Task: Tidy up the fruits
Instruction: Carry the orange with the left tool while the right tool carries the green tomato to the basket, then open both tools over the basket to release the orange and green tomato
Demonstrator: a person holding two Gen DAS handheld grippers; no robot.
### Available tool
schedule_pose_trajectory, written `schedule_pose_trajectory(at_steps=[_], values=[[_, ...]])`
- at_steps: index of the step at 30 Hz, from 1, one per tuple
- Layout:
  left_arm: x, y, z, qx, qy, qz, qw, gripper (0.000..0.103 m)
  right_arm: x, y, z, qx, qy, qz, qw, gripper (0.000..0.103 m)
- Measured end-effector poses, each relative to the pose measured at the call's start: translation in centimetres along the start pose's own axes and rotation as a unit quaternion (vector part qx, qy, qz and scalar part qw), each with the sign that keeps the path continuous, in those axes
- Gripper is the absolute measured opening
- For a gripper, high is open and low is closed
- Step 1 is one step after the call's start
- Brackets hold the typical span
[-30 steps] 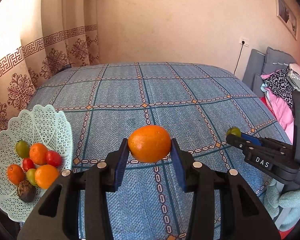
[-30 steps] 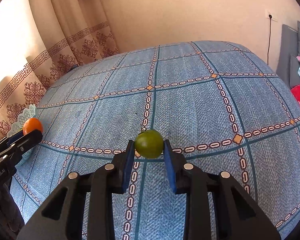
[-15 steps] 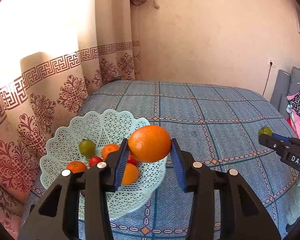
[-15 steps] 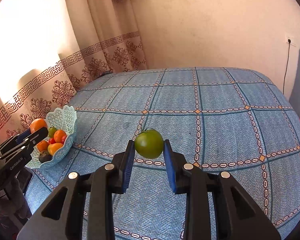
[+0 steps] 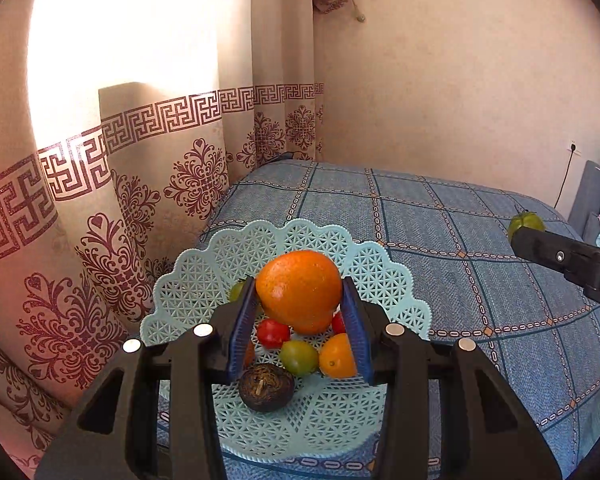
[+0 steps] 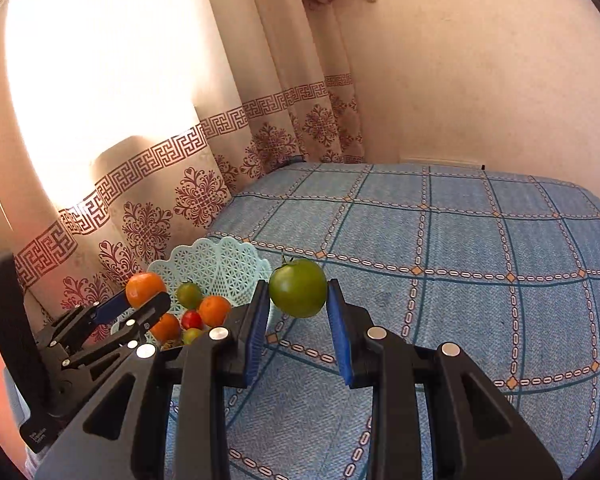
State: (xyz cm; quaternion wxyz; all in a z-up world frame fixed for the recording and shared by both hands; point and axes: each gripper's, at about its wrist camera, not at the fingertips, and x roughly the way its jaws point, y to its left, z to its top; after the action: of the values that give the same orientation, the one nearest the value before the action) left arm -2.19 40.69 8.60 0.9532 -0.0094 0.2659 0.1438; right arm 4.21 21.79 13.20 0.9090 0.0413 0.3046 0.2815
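A blue checked bed [image 5: 440, 248] fills the right and centre of both views, with a patterned curtain [image 5: 132, 168] at left. A pale green lattice basket [image 5: 204, 280] sits at the bed's left edge, lower centre in the left view, holding small oranges, red and green tomatoes and a dark fruit [image 5: 265, 387]. The left gripper [image 5: 300, 320] pinches an orange [image 5: 299, 290] above the basket. The right gripper [image 6: 298, 308] pinches a green tomato [image 6: 298, 293] in lower centre, just right of the basket.
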Motion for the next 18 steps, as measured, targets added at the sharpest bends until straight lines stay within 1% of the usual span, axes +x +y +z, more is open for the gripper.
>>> schedule_pose_trajectory(at_steps=[5, 8, 11, 18], values=[[0.3, 1.5, 0.3, -0.017, 0.003, 0.009, 0.9998, 0.043, 1.2, 2.9, 1.6, -0.006, -0.009, 0.028, 1.0, 0.029], [0.4, 2.2, 0.4, -0.024, 0.004, 0.011, 0.9997, 0.043, 2.1, 4.1, 1.9, -0.006, -0.006, 0.039, 0.999, 0.03], [0.8, 2.7, 0.5, -0.028, 0.008, 0.013, 0.9995, 0.043, 3.2, 4.7, 1.4, -0.008, 0.003, 0.045, 0.999, 0.029], [2.0, 4.3, 0.5, -0.047, 0.027, 0.006, 0.9985, 0.043, 6.1, 4.5, -0.8, -0.016, 0.042, 0.033, 0.998, 0.029]])
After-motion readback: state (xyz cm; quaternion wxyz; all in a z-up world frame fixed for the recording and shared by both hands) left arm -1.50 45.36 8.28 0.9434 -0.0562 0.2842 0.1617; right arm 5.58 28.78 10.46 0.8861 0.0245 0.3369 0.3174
